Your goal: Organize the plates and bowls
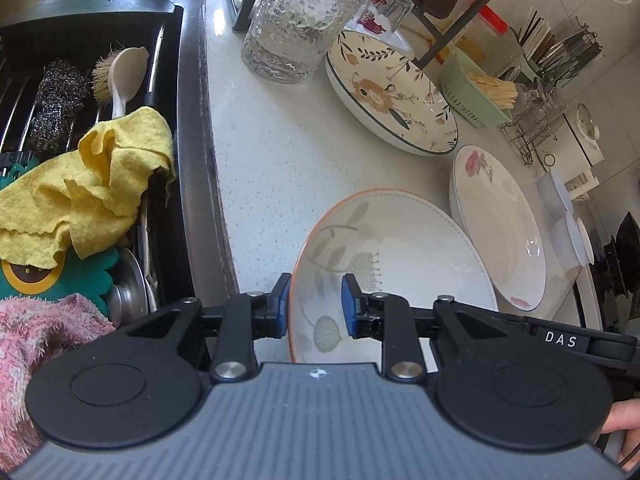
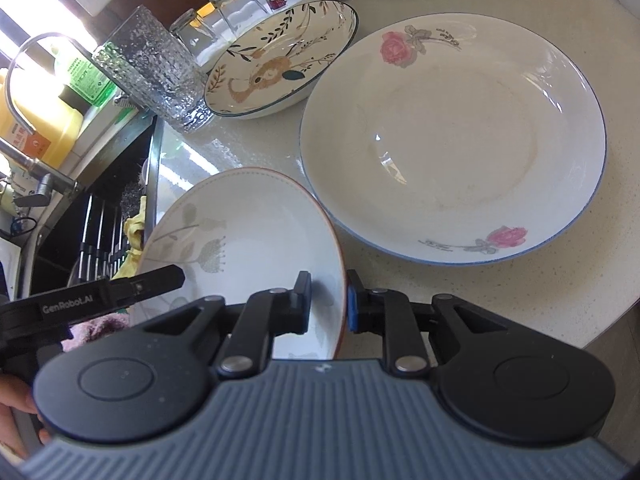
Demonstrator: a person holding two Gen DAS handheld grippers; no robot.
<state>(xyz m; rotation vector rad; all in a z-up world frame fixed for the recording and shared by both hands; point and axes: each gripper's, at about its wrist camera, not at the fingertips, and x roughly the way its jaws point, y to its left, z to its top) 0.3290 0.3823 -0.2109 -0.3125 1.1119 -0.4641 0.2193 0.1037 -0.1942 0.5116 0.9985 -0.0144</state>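
An orange-rimmed plate with a grey-green leaf pattern (image 1: 404,264) (image 2: 248,224) sits tilted near the counter's front. My left gripper (image 1: 314,306) straddles its left rim with a gap at each pad, open. My right gripper (image 2: 329,300) straddles its right rim, one finger inside and one outside, with a small gap, open. A blue-rimmed plate with pink roses (image 1: 500,224) (image 2: 452,136) lies to the right. A dark-rimmed plate with an orange flower (image 1: 392,88) (image 2: 280,60) lies behind.
A textured glass tumbler (image 1: 304,16) (image 2: 156,68) stands by the flower plate. The black sink (image 1: 188,128) at left holds a yellow cloth (image 1: 92,184), scourer and brush. A green basket (image 1: 476,96), wire rack (image 1: 536,120) and upturned glasses (image 2: 236,4) stand at the back.
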